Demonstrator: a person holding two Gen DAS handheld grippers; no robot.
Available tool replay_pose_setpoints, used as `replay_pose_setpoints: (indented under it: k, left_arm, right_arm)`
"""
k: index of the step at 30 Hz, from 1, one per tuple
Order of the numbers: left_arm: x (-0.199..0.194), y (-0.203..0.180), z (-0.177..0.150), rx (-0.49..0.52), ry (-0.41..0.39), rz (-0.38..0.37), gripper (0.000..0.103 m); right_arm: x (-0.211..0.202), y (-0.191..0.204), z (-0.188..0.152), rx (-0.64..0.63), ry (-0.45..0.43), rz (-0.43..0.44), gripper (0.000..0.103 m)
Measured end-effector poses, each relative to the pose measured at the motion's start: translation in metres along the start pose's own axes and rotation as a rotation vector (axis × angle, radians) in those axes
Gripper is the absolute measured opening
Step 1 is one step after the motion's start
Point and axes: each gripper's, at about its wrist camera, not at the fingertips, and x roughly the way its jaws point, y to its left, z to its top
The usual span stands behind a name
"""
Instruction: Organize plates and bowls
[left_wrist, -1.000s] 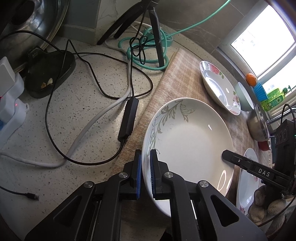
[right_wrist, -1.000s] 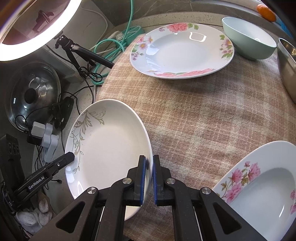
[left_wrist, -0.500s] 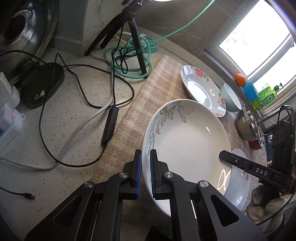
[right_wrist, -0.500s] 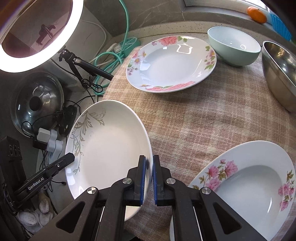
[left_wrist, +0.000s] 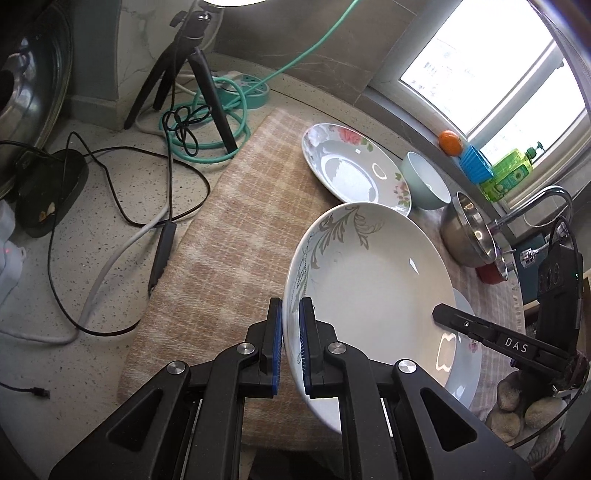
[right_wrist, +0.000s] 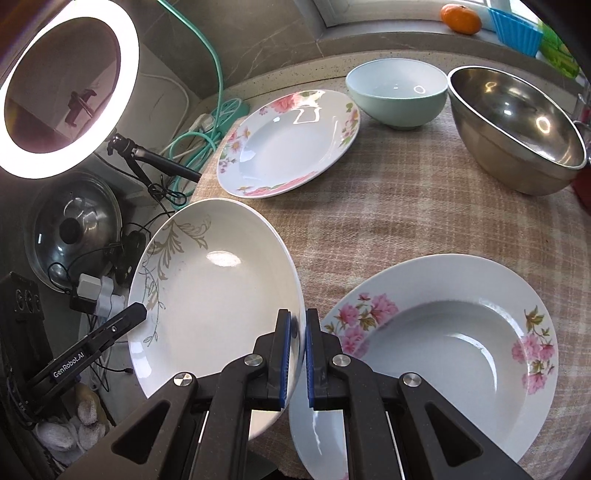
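Note:
A white plate with a grey leaf pattern is held in the air between both grippers. My left gripper is shut on its left rim. My right gripper is shut on its right rim. The plate hangs above the checked cloth, partly over a pink-flowered plate at the near right. A second pink-flowered plate lies farther back. A pale green bowl and a steel bowl stand beyond it.
Cables, a teal power strip and a tripod lie on the stone counter left of the cloth. A pot lid leans at the far left. An orange sits on the window sill. A tap stands at the right.
Both grippers have carried the leaf-pattern plate up and to the right, from the cloth's left edge to partly over the near pink-flowered plate. Both stay shut on its rim.

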Motion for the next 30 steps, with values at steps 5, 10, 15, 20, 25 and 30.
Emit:
replay_pose_setpoints:
  k: [5,10,15,20,25,30]
  left_arm:
    - [0.003,-0.018,-0.002,0.026,0.006,-0.019,0.007]
    - [0.007,-0.038,-0.005,0.057,0.018,-0.04,0.007]
    - [0.014,-0.058,-0.011,0.086,0.036,-0.059,0.007]
    - [0.022,-0.076,-0.017,0.112,0.053,-0.077,0.007]
    - [0.03,-0.091,-0.023,0.135,0.073,-0.088,0.007]
    - [0.037,-0.104,-0.03,0.154,0.094,-0.097,0.007]
  right_arm:
    - [-0.013,-0.014,-0.005,0.024,-0.017,-0.012,0.007]
    - [-0.029,-0.032,-0.011,0.05,-0.035,-0.026,0.007]
    - [-0.041,-0.051,-0.019,0.085,-0.047,-0.044,0.007]
    - [-0.052,-0.071,-0.03,0.114,-0.054,-0.061,0.007]
    - [-0.059,-0.087,-0.038,0.144,-0.06,-0.075,0.007]
    - [-0.064,-0.105,-0.048,0.171,-0.059,-0.088,0.007]
